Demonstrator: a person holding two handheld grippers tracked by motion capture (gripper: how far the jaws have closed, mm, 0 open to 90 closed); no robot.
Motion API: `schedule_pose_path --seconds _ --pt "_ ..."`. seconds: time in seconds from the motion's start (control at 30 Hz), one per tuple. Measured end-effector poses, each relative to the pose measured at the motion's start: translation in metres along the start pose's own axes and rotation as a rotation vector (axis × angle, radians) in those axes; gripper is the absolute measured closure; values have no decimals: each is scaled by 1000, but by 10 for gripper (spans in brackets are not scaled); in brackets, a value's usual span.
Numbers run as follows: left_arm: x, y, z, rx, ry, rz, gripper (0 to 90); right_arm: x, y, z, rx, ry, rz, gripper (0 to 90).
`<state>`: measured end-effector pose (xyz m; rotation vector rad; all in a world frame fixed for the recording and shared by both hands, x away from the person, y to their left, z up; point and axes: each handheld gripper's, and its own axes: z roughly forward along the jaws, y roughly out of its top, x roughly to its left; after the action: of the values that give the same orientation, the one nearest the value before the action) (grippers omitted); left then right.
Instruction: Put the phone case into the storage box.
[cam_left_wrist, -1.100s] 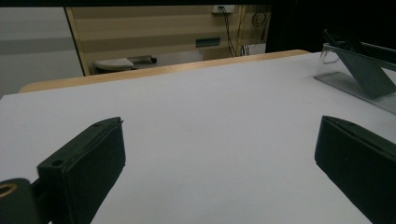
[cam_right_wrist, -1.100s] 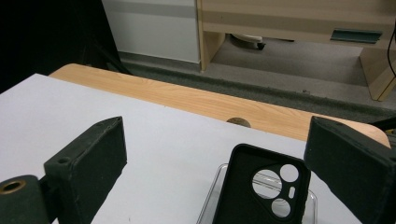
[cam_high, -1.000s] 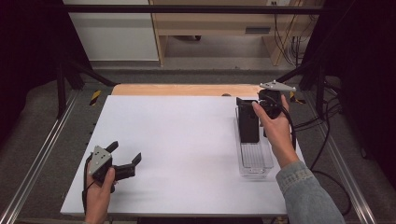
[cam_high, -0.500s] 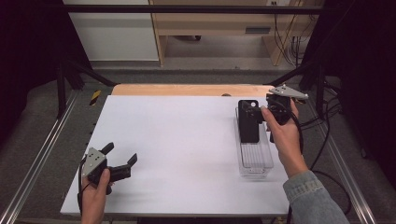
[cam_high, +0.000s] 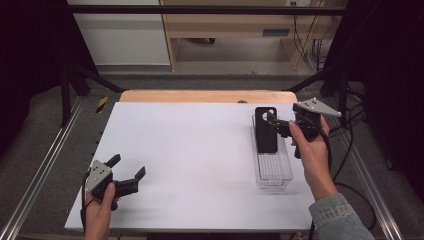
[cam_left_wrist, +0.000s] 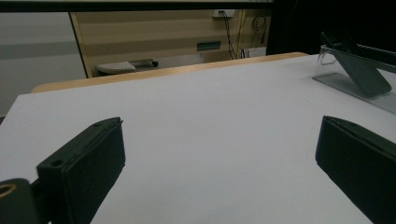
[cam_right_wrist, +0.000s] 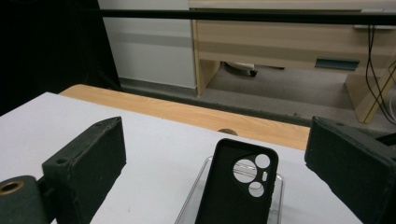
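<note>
Since a second ago, the right gripper (cam_high: 274, 123) has drawn back from the phone case toward the table's right edge, and the left gripper (cam_high: 127, 171) has slid a little nearer the person along the left front of the sheet.

Largest in the high view is the white table sheet (cam_high: 200, 160), which covers nearly the whole work surface, with a strip of bare wooden tabletop (cam_high: 200, 96) showing along its far edge. On the right half of the sheet lies a clear plastic tray (cam_high: 274, 172), long and narrow, running from near to far. A black phone case (cam_high: 265, 130) stands in the tray's far end, tilted back, its camera cut-outs at the top; in the right gripper view the case (cam_right_wrist: 238, 191) sits low between the two jaws with the round openings facing the camera, and no jaw touches it.

The right hand (cam_high: 310, 145) holds its gripper just to the right of the case — the jaws point left at the case's upper part and stand wide apart, gripping nothing. The grey three-cornered plate rides on top of it, and its cable trails off the right edge of the table.

The left hand (cam_high: 100, 200) holds the left gripper at the near left corner of the sheet, well apart from the tray. Its jaws are spread wide over bare white sheet — nothing between them. In the left gripper view the tray (cam_left_wrist: 355, 86) and the leaning case (cam_left_wrist: 364, 74) appear far off at the upper right.
</note>
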<state>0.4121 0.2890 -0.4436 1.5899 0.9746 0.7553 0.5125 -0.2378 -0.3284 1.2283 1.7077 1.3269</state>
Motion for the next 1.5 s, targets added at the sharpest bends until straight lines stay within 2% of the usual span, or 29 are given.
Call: schedule_pose_path --seconds 0.17,0.57,0.87,1.13,1.5 --pt "-1 -1 -1 3 -8 3 16 -5 -4 -9 -40 -7 22 75" --pt "-1 -2 -4 8 -20 3 16 -24 -16 -35 -67 8 33 62" --pt "1 -3 -7 5 -25 -5 16 -33 -25 -50 -81 9 37 56" --pt "3 -4 -9 4 -19 -5 16 -36 -33 -59 -85 -1 26 49" --pt "3 -5 -12 3 -19 -2 16 -37 -45 -72 -101 11 -8 27"
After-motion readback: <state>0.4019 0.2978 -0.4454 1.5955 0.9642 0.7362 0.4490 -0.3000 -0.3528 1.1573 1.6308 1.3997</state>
